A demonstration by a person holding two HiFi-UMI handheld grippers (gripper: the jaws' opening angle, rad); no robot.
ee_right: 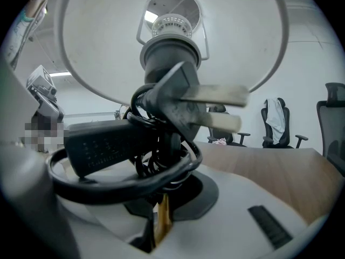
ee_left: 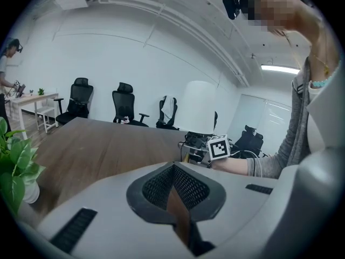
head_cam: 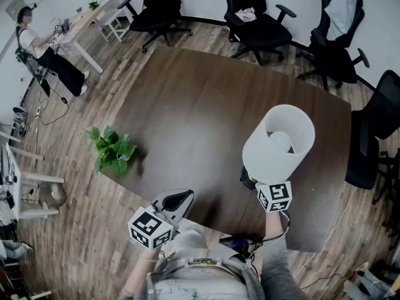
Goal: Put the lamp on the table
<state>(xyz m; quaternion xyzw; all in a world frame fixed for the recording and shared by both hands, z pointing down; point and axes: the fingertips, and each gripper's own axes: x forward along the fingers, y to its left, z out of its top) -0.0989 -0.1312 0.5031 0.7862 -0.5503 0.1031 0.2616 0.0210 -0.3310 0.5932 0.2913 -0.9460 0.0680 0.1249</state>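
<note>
Right hand-held gripper (ee_right: 160, 209) tight on lamp (head_cam: 278, 144), above table (head_cam: 187, 117).

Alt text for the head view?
Seen from above, the right gripper holds a white drum-shade lamp over a dark brown wooden table. The left gripper is shut and empty; a green potted plant stands at the table's left edge.

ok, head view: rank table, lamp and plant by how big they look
1. Table, by far the largest.
2. Lamp.
3. Plant.
The lamp looks nearer the camera than the plant, so that gap is unsure.
</note>
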